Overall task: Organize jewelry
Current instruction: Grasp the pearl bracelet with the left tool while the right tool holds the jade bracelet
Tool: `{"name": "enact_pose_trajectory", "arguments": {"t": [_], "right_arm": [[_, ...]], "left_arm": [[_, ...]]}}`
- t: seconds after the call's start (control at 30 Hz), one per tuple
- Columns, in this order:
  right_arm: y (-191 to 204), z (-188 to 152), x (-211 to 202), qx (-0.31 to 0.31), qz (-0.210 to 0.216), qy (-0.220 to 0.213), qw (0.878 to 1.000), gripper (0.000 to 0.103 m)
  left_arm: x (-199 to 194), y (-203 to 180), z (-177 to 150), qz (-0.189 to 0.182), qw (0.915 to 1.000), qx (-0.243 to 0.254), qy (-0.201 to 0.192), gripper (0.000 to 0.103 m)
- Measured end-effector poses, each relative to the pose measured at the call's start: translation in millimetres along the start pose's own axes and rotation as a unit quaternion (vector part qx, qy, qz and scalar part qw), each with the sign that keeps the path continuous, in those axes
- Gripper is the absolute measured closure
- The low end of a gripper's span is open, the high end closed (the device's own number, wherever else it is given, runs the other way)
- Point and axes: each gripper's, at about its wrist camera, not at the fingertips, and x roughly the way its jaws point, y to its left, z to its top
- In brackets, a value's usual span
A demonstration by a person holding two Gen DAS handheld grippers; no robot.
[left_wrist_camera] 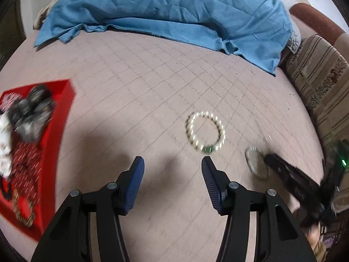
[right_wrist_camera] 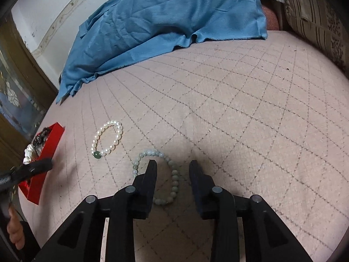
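A white pearl bracelet with one green bead lies on the pink quilted bed, just ahead and right of my open, empty left gripper. It also shows in the right wrist view. A pale green bead bracelet lies under my right gripper, which is open; the bracelet's right side runs between the fingers. In the left wrist view this bracelet is blurred beside the right gripper. A red box at the left holds several jewelry pieces.
A blue blanket lies crumpled at the back of the bed. A striped pillow sits at the right. The red box is near the bed's left edge, with a wooden cabinet beyond it.
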Motion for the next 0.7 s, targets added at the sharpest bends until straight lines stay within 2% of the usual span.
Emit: {"name": "enact_pose_trajectory", "arguments": {"t": [0.13,0.33,0.5,0.63,0.67,0.7], "right_arm": [[-5,2,2,0.006,0.009,0.002,1.0,0.07],[3,6,7,-0.028,-0.005,0.009,1.0,0.069],[10,5,10,-0.052,-0.004,0.025,0.998,0.068],[27,-2,13,-0.11,-0.039,0.028,0.993,0.068],[31,-4,13,-0.122,-0.045,0.027,0.991,0.07],[34,-5,12,-0.129,-0.046,0.025,0.99,0.081]], "left_arm": [[30,-13,21,0.016,0.9997,0.014,0.009,0.05],[67,-28,33,0.044,0.9971,0.055,0.029,0.05],[77,-42,35,0.077,0.9938,0.08,0.012,0.05],[79,-48,34,0.092,0.993,0.075,0.0,0.05],[79,-48,34,0.092,0.9929,0.075,-0.001,0.051],[78,-48,33,0.09,0.9931,0.076,-0.002,0.056]]}}
